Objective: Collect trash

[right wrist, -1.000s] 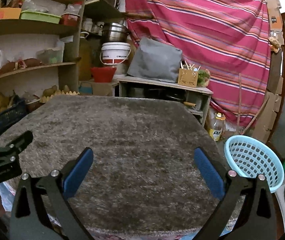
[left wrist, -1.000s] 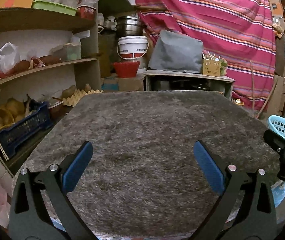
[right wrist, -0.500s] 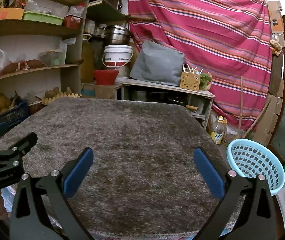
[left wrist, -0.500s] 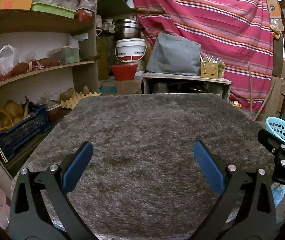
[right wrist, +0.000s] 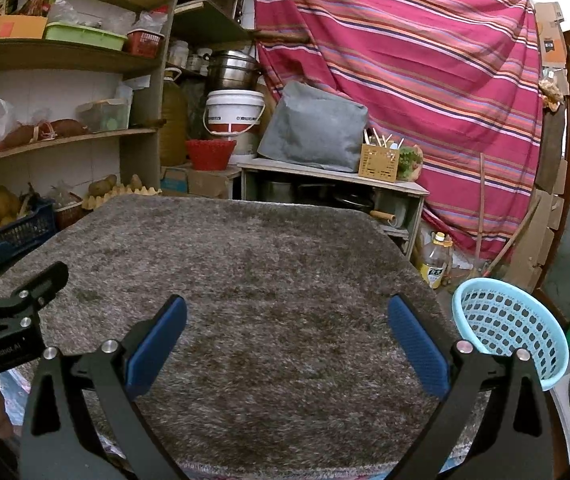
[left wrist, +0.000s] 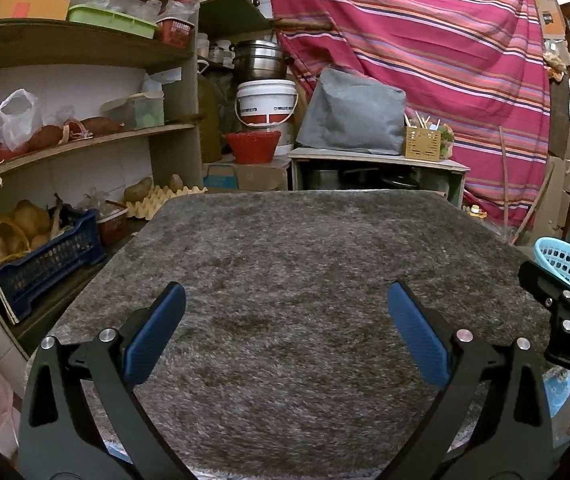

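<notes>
**No trash in sight, both claws empty**

So at this point I had both claws hovering low over the shaggy grey rug (left wrist: pixel 285 280) that filled the middle of both views. My left gripper (left wrist: pixel 285 336) was spread wide with nothing between the blue pads (left wrist: pixel 153 336), and my right gripper (right wrist: pixel 285 340) was the same: wide apart, holding nothing. Each one poked into the other's view at the frame edge, so they sat side by side.

Thing is, I couldn't spot a single scrap of trash on the rug in either camera. It looked bare. The only task thing I could pin down was the light blue basket (right wrist: pixel 513 328), down at the lower right of the right view, just off the rug's edge, and peeking in at the right edge of the left view. I couldn't see anything in it from that angle.

My read: this was either the very start or the search step. Next move would call for finding something to pick, probably looking beyond the rug, then carrying it to that basket.
</notes>
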`<state>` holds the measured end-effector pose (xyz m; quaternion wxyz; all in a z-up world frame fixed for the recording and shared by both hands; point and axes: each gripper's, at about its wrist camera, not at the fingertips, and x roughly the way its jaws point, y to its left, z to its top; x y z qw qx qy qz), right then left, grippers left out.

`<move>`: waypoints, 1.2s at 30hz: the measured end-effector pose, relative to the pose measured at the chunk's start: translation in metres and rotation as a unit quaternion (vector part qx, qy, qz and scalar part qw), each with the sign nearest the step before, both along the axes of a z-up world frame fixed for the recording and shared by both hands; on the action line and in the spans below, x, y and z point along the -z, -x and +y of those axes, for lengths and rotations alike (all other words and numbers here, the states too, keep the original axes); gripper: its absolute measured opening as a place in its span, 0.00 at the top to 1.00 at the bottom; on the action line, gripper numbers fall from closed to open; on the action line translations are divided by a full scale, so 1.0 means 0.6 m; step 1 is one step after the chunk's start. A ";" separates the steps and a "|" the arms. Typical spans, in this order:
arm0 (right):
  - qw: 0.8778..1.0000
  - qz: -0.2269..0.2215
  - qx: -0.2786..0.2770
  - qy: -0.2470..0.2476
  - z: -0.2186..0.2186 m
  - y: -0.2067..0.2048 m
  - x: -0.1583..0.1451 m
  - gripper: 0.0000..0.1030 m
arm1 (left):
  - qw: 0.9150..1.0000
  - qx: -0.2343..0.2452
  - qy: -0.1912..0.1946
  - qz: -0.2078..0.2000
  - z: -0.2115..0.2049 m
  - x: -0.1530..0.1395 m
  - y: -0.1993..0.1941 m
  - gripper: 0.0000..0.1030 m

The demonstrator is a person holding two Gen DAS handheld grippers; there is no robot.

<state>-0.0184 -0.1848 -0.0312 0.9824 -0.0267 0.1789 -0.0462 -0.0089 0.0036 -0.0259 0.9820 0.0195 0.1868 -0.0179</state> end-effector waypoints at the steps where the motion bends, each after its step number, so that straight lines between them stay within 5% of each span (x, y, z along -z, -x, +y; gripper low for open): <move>1: 1.000 -0.001 0.000 0.000 0.000 -0.001 0.000 0.04 | 1.000 0.000 0.000 -0.001 0.001 0.000 0.001 0.05; 36: 1.000 -0.002 -0.003 0.002 0.002 0.001 -0.006 0.04 | 1.000 -0.006 -0.002 -0.005 0.002 -0.005 0.002 0.05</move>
